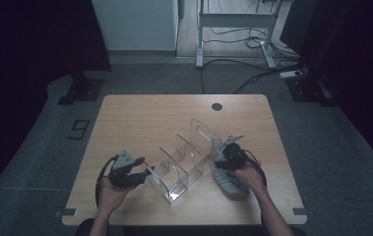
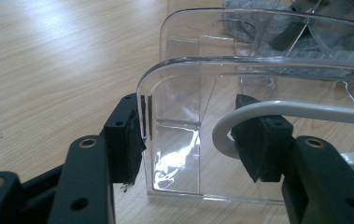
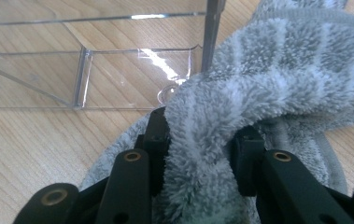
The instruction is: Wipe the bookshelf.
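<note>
holding a bunched fold of grey striped towel (image 3: 240, 93) in the right claw (image 3: 200, 154), jaws pressed into the pile from both sides, most of the cloth lying in a heap on the table (image 1: 139, 113) just right of the clear rack (image 1: 186, 157). steadying that rack with the left claw (image 2: 191, 140), one pad against the outside of the near end wall, the other inside the first slot beside a white cable loop (image 2: 277, 109); hard telling whether the pads are truly pinching the wall or merely bracketing it, jaws standing about half apart. lying slantwise across the table, the rack's long axis running from near the left claw (image 1: 142, 174) up and away toward the far right, dividers crossing it and slots opening upward. sitting right against the towel's upper edge, the rack's far, taller end; hence the right claw (image 1: 223, 160) being much the nearer to that end, the left being pinned at the opposite end. seen along the right claw, lying ahead and to the left, the open compartment, its wall edge touching or nearly touching the towel. probably calling for a lift and a short carry leftward over that wall before lowering into a slot, the trailing heap likely dragging or snagging on the rim unless raised well clear.
</note>
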